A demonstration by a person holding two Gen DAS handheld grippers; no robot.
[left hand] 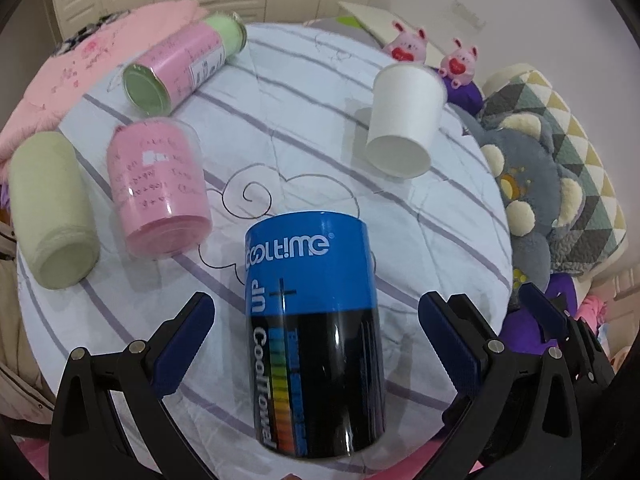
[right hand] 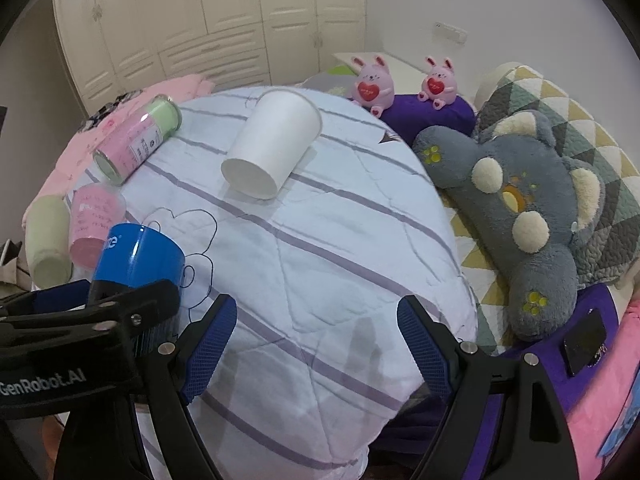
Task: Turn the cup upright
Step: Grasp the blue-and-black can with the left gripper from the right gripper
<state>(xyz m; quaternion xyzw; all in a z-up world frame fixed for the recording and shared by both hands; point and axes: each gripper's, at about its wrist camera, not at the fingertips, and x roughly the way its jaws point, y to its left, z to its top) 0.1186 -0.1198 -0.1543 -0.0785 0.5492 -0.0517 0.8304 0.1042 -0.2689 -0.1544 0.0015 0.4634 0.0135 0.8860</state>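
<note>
So the white paper cup is lying on its side up on the striped pale quilt, closed base facing the cameras, well apart from both tools. Right gripper has its jaws wide apart with nothing between them, just quilt below. Left gripper is spread wide too, straddling the blue-and-black "Cool Towel" canister without touching it as far as I can tell.

What worries me: that paper cup looks light and squashy, so pinching it mid-wall probably crumples it, and a sideways nudge likely rolls it toward the grey plush bear pillow. The quilt is soft and lumpy, so even a clean flip could leave it wobbling or tipping right back over. Also the left tool could knock the canister into the pink clear-wrapped towel roll just beside it if it swings carelessly.
</note>
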